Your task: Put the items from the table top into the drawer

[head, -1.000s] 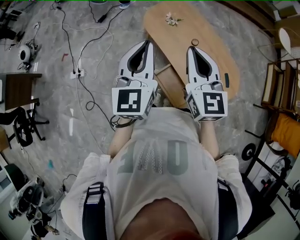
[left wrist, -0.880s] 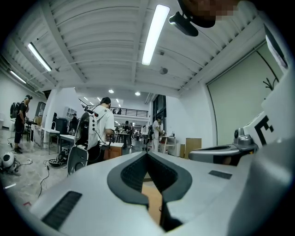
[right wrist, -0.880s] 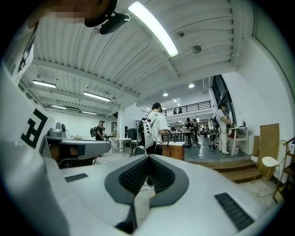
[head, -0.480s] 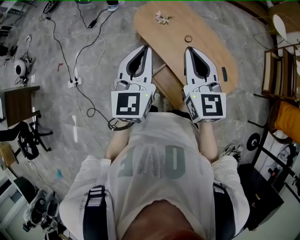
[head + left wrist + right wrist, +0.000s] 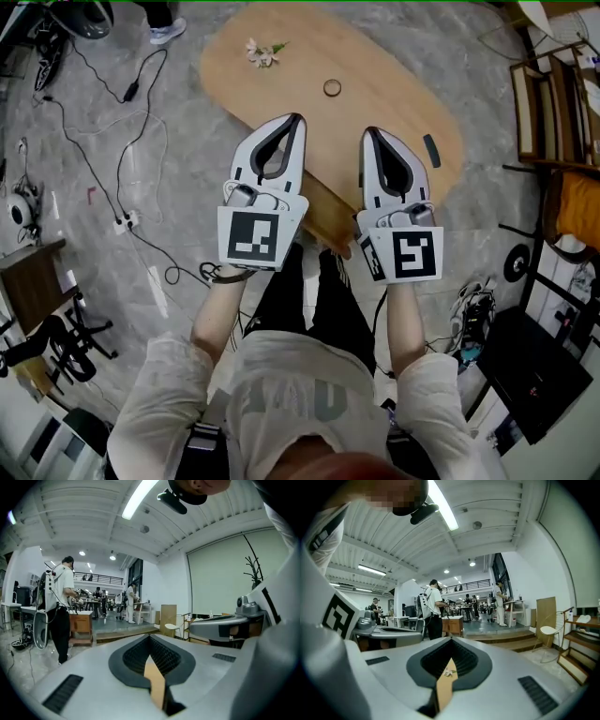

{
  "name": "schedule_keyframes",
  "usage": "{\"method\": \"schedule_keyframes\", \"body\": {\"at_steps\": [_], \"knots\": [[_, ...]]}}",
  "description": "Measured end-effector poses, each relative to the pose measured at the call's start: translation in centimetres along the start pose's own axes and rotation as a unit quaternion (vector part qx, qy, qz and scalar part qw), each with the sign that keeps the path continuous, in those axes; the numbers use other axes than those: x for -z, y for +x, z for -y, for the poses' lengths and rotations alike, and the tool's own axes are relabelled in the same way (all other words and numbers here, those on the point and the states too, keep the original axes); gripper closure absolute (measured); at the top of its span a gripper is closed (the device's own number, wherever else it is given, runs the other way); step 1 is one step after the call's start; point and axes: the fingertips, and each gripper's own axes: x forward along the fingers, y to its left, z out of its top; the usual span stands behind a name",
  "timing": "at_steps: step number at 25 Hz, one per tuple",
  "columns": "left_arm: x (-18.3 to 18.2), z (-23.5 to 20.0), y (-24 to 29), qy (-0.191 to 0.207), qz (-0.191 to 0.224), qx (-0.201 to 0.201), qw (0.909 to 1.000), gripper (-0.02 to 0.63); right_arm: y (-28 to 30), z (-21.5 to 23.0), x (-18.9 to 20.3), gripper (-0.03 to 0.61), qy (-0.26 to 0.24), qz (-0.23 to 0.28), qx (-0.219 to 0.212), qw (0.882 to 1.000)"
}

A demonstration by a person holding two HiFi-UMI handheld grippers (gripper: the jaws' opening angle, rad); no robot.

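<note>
Worktop, upper frame, is carrying flower & ring; left gripper, right gripper hovering, fingers closed, empty: widen before reaching.

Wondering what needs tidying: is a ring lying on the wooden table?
Yes, a small ring lies on the table near a flower sprig.

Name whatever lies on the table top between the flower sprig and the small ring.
Nothing lies there. In the head view, the stretch of wooden table between the flower sprig and the ring is bare.
</note>
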Motion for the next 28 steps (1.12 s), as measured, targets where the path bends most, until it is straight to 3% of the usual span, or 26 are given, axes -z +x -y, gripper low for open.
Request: {"method": "schedule_keyframes", "body": {"at_steps": [10, 19, 20, 24, 28], "knots": [[17.6, 2.7, 10.7, -0.018, -0.085, 0.028, 0.9958, 0.606, 3.1, 8.4, 15.4, 0.574, 0.046, -0.044, 0.047, 0.997], [23.8, 3.6, 14.6, -0.021, -0.122, 0.043, 0.9914, 0.605, 3.3, 10.6, 20.6, 0.574, 0.059, -0.074, 0.051, 0.994], [24.2, 3.6, 15.3, -0.022, -0.123, 0.047, 0.991, 0.588, 3.4, 10.7, 21.0, 0.574, 0.059, -0.077, 0.048, 0.994], [27.1, 3.1, 18.8, -0.044, -0.14, 0.058, 0.9875, 0.384, 3.8, 11.2, 22.5, 0.574, 0.062, -0.087, 0.045, 0.993], [32.3, 1.9, 22.2, -0.049, -0.191, 0.05, 0.979, 0.32, 4.2, 11.4, 24.0, 0.574, 0.066, -0.099, 0.044, 0.992]]}}
